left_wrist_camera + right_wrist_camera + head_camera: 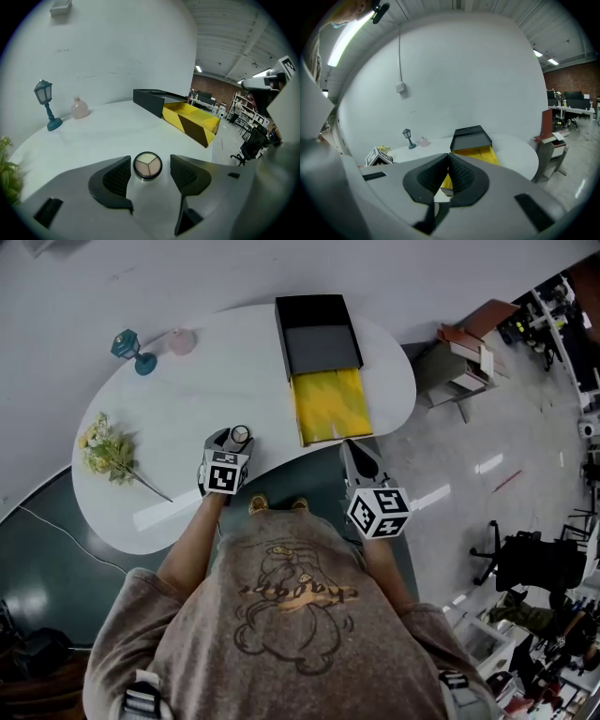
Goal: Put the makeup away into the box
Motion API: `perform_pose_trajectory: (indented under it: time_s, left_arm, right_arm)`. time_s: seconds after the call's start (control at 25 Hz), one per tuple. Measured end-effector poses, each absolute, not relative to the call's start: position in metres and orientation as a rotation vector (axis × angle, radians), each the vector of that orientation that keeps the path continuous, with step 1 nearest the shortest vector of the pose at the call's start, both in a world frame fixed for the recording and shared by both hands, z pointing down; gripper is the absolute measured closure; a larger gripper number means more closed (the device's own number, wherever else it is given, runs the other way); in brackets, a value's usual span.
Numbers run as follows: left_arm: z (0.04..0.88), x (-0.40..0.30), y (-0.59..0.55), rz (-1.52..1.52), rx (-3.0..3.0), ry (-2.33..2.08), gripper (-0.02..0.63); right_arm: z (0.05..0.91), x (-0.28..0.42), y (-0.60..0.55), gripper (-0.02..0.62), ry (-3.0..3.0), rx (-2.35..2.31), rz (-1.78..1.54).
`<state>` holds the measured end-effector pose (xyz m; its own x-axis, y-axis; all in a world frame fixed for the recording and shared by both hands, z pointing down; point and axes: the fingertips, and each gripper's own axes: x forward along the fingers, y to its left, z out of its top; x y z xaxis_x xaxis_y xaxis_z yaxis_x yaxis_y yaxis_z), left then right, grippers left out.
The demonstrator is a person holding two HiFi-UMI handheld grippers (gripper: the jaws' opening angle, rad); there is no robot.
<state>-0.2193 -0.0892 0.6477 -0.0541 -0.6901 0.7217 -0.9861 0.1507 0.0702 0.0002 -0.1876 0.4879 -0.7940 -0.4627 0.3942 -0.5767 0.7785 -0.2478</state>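
One round three-shade makeup compact (147,165)

We see soft, fairly dim indoor light with faint shadows. In the head view the white table (187,409) carries a pale glare streak near its front edge, and the floor (525,427) shines in patches. Both gripper views bulge and blacken at the corners; a tube lamp (347,36) blazes in the right one's top left.
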Motion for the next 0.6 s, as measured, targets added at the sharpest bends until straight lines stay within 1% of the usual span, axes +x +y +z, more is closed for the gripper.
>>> perform_pose_trajectory:
  time_s: [0.32,0.6]
  left_arm:
    - [0.654,-0.217,-0.094,0.604,1.600,-1.787,0.334]
    - [0.658,-0.220,-0.095,0.620,1.578,-1.788,0.359]
  right_arm:
    - [0.489,0.011,-0.189,0.592,-2.642,0.843,0.524]
    - [0.490,0.018,-0.188,0.592,-2.633,0.866,0.529]
